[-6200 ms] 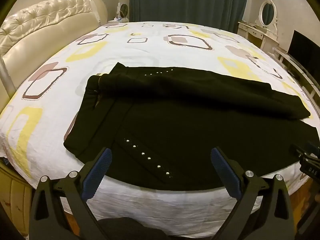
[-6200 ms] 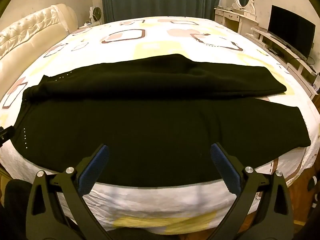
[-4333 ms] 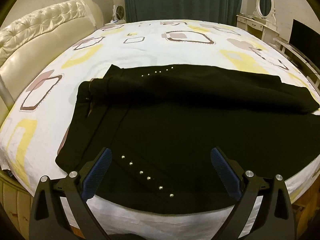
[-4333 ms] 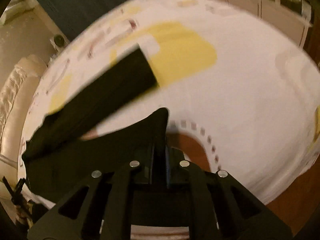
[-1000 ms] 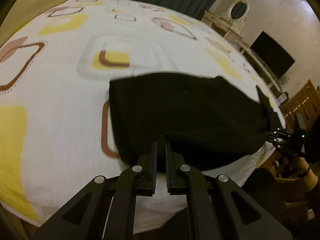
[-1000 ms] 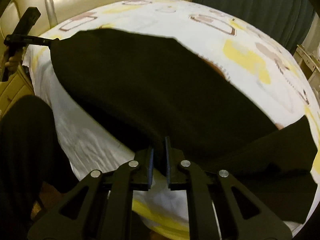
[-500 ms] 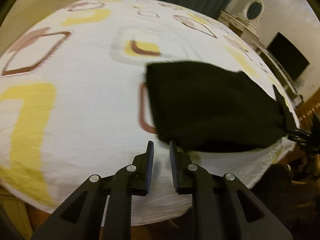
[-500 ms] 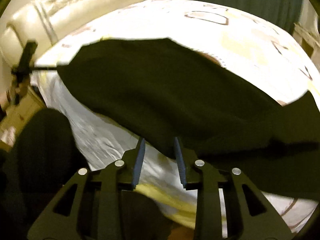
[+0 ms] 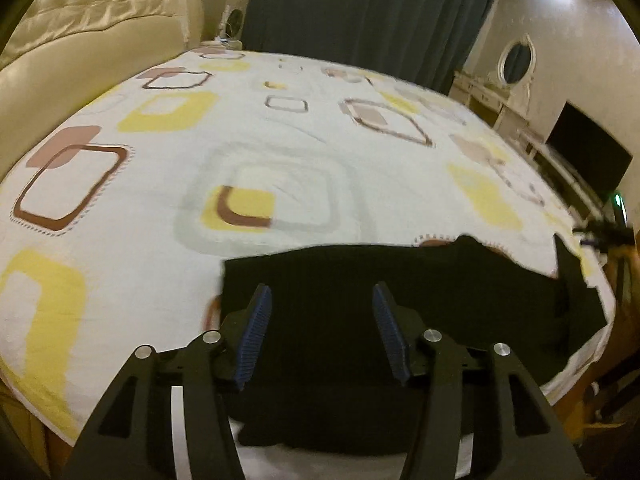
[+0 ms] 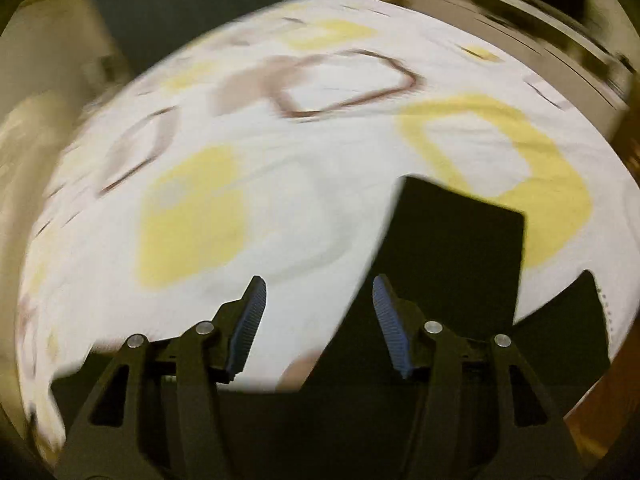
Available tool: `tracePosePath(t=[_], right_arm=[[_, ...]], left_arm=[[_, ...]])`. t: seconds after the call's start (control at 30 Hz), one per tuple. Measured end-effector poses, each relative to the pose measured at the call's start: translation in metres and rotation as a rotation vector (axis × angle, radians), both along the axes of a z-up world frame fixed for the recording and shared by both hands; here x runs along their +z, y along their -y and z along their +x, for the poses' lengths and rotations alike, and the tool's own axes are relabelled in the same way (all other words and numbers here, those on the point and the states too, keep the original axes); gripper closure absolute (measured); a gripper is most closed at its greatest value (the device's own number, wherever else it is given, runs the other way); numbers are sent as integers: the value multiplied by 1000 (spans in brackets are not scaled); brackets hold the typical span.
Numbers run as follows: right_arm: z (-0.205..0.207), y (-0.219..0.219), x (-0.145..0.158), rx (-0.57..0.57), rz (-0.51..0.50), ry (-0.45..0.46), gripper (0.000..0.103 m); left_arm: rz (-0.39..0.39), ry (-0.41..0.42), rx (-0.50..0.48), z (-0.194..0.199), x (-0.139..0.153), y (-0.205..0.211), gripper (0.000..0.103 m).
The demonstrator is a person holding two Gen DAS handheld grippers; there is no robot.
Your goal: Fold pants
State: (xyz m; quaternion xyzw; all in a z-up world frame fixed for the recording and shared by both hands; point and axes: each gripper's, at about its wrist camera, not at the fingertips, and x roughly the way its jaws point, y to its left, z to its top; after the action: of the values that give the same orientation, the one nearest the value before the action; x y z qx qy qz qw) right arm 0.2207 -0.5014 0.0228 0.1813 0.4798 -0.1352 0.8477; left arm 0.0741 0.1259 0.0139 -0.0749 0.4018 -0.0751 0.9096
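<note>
The black pants (image 9: pixel 400 300) lie folded lengthwise along the near edge of the bed, stretching from the middle to the right in the left wrist view. My left gripper (image 9: pixel 320 332) is open and empty just above their left end. In the blurred right wrist view the pants' leg end (image 10: pixel 456 248) lies at the lower right. My right gripper (image 10: pixel 318 326) is open and empty, with its right finger over the pants' edge. The right gripper also shows at the far right of the left wrist view (image 9: pixel 604 234).
The round bed (image 9: pixel 160 184) has a white sheet with yellow and brown squares. A cream tufted headboard (image 9: pixel 80 40) is at the back left. Dark curtains (image 9: pixel 360 12), a white dressing table (image 9: pixel 500 92) and a TV (image 9: pixel 584 152) stand behind.
Both grippers held the pants' edge a second ago, then let go and opened wider. The left one pulled back and rose; the right one swung round over the leg end.
</note>
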Motion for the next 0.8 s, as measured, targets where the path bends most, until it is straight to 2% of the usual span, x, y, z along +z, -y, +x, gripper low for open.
tracePosePath(t=[0.07,0.17,0.33,0.37,0.4,0.47,0.5,0.53,0.67,0.8], right_arm=[[23,13,-15,-70,-28,-61,48],[44,20,-35,-102,-74,-135,48],[53,36,-63,-163,-100,-224,48],[52,39,-65,-166,-87,-220,50],[49,41,-65,-172,-86,-214,60],[40,47,-61,-159,-51,-181,72],[35,50,-58,-151,-18,-157,86],[26,53,-51,-143,17,-123,92],[-13,65,-14,-102,86,35,93],[-82,88,13,-84,169,191,93]], left_arm=[[1,-29,-25,6,-10,12,50],[5,-70,-45,9,-27,27,50],[-11,-122,-51,12,-47,36,50],[-12,-132,-47,12,-50,37,50],[-13,-143,-45,13,-53,37,49],[-17,-151,-41,12,-55,35,46],[-17,-151,-38,12,-55,35,45],[-18,-150,-38,12,-55,35,45],[-7,-153,-33,11,-53,38,45],[1,-153,-27,8,-51,40,45]])
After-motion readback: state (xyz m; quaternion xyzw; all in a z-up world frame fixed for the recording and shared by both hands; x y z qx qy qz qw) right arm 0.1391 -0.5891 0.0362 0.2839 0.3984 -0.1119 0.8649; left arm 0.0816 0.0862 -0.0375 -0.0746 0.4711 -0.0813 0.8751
